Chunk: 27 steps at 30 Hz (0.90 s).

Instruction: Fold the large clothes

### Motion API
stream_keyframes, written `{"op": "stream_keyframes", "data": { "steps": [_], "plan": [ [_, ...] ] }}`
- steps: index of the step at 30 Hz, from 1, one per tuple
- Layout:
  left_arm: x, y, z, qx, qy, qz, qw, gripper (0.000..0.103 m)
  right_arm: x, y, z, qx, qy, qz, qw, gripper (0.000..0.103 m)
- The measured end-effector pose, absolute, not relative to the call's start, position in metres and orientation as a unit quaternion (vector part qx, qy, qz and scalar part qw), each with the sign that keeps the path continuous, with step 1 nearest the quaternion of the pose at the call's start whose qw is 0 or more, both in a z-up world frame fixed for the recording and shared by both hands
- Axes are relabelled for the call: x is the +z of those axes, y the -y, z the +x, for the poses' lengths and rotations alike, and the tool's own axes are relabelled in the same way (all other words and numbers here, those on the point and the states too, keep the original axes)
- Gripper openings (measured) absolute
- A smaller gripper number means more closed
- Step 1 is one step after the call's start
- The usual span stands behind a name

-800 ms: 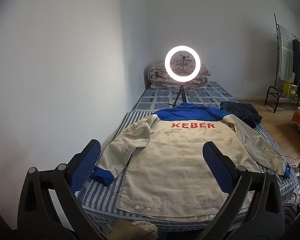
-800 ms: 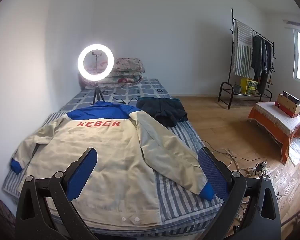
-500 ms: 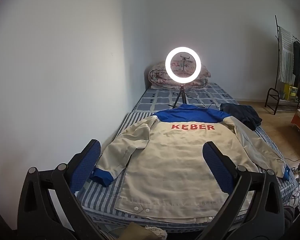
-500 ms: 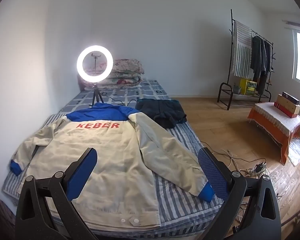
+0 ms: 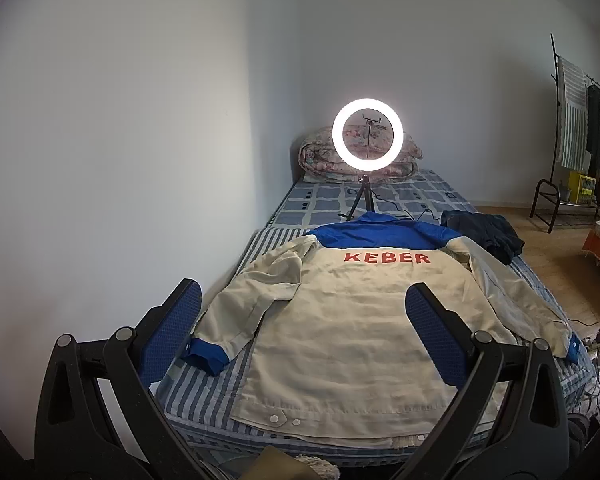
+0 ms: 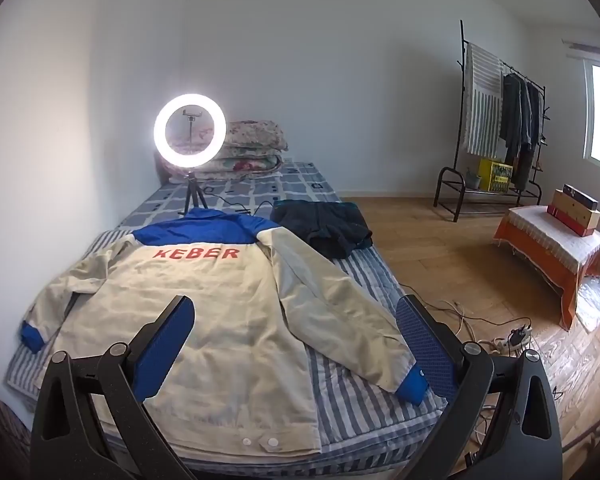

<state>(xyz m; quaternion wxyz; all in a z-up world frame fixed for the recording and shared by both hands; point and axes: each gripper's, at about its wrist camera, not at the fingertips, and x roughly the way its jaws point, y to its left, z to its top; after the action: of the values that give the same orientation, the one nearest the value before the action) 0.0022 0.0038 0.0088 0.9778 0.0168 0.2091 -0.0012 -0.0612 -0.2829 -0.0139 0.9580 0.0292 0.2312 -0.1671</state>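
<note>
A beige jacket [image 5: 340,328] [image 6: 220,312] with blue shoulders, blue cuffs and red lettering lies back-up, spread flat on the striped bed [image 5: 204,388] [image 6: 356,396], sleeves out to both sides. Its hem with snap buttons is nearest me. My left gripper [image 5: 304,320] hovers above the near end of the bed, open, with nothing between its blue pads. My right gripper [image 6: 294,328] hovers likewise over the jacket's right half, open and empty. Neither touches the cloth.
A lit ring light on a tripod [image 5: 367,134] [image 6: 189,136] stands behind the collar, with a folded quilt [image 6: 252,148] at the bed's head. Dark clothing [image 6: 324,232] lies by the right sleeve. Cables [image 6: 512,336], an orange-draped bench [image 6: 556,248] and a clothes rack [image 6: 496,120] occupy the floor.
Both views have tilted slightly, so the jacket and ring light sit a little lower in frame. Both grippers stay open. The jacket has not moved.
</note>
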Motion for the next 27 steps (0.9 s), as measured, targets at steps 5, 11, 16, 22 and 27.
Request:
{"op": "stream_keyframes", "data": {
  "steps": [5, 11, 16, 22, 27],
  "plan": [
    [0.0096, -0.004, 0.0007, -0.002, -0.207, 0.018, 0.978, 0.103, -0.0141, 0.2823, -0.0602, -0.166, -0.232, 0.028, 0.958, 0.101],
    [0.0116, -0.0061, 0.0015, -0.003, -0.207, 0.017, 0.978, 0.103, -0.0137, 0.2816, -0.0595, -0.167, -0.232, 0.028, 0.958, 0.101],
    [0.0112, -0.0059, 0.0006, -0.002, -0.206, 0.016, 0.978, 0.103, -0.0135, 0.2815, -0.0589, -0.168, -0.231, 0.029, 0.958, 0.101],
    [0.013, -0.0075, 0.0003, -0.001, -0.205, 0.015, 0.979, 0.103, -0.0139, 0.2823, -0.0596, -0.167, -0.231, 0.029, 0.958, 0.101],
    [0.0145, -0.0074, -0.0004, -0.001, -0.205, 0.016, 0.979, 0.103, -0.0131, 0.2814, -0.0596, -0.167, -0.23, 0.028, 0.958, 0.101]
  ]
}}
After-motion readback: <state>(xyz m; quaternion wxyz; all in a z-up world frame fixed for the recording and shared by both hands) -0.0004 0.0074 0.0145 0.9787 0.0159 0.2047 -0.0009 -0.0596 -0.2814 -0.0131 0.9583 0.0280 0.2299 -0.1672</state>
